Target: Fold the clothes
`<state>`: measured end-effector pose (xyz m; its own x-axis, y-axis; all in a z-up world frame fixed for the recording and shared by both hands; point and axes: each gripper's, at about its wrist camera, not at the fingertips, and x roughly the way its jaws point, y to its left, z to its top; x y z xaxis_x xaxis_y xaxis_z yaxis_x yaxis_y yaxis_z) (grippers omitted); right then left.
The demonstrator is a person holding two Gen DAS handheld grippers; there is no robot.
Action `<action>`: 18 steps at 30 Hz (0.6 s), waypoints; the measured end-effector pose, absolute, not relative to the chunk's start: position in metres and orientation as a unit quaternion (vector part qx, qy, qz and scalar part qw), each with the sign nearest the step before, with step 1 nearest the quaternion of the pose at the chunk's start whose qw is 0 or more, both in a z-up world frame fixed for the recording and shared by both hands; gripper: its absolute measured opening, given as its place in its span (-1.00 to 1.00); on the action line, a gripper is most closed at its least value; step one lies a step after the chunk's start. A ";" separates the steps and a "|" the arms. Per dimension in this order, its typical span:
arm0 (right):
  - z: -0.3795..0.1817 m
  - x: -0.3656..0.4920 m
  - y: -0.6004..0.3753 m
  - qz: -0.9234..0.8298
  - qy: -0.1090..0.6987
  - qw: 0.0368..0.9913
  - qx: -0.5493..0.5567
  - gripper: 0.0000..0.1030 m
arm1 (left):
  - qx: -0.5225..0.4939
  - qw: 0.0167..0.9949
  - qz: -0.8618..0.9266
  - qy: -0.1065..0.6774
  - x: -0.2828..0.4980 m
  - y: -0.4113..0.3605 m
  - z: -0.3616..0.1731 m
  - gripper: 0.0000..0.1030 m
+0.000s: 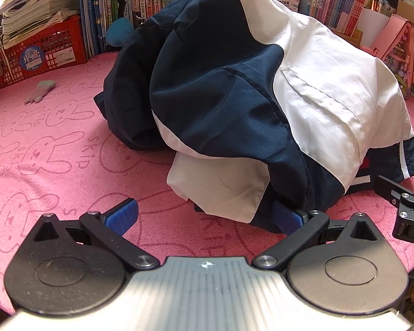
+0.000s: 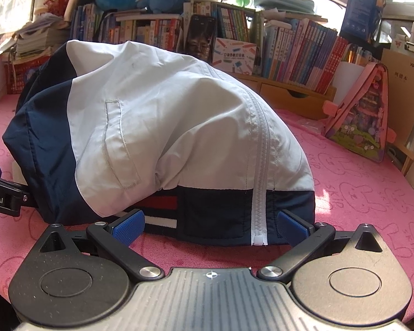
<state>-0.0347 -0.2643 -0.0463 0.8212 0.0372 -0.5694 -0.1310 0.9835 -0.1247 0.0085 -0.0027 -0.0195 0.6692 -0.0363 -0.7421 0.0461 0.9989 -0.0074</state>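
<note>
The worktop [image 1: 55,149] under its pink rabbit-print cover fills everything around my two tools, and ahead of both sits the jacket [image 1: 234,88] — navy and white, heaped into a rounded mound rather than lying flat. From my right tool [image 2: 211,224] I look straight at its hem: the white zipper [image 2: 259,193] runs up directly ahead, the striped waistband [image 2: 162,209] lies just off the left fingertip, and a welt pocket [image 2: 118,143] sits higher up to the left. That tool's jaws stand wide apart with nothing between them, the hem resting just beyond the fingertips.

My left tool [image 1: 204,216] is released too, jaws spread; a white flap of the lining [image 1: 215,184] hangs down between the fingertips, and the right fingertip is tucked partly under the navy edge, though nothing is pinched.

As for progress, I judge the garment is bunched, not a tidy flat package — this could be a jacket waiting to be spread, or one mid-fold with a layer thrown over. Either way, a neat fold is not what lies here.
</note>
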 end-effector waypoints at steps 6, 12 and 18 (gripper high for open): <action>-0.041 -0.035 -0.270 0.032 0.274 0.957 -0.089 1.00 | -0.020 0.928 -0.023 0.371 0.010 0.020 0.004 1.00; -0.026 -0.050 -0.303 0.013 0.201 0.979 -0.024 1.00 | -0.104 0.931 -0.071 0.342 0.024 0.042 0.026 1.00; -0.024 -0.037 -0.326 -0.028 0.204 0.979 -0.016 1.00 | -0.069 0.936 -0.052 0.342 0.062 0.025 0.016 1.00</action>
<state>-0.0372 -0.3255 -0.0238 0.9154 -0.0603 -0.3979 0.0474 0.9980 -0.0422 0.0624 0.0247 0.0160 0.7606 -0.1442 -0.6330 0.0497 0.9851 -0.1648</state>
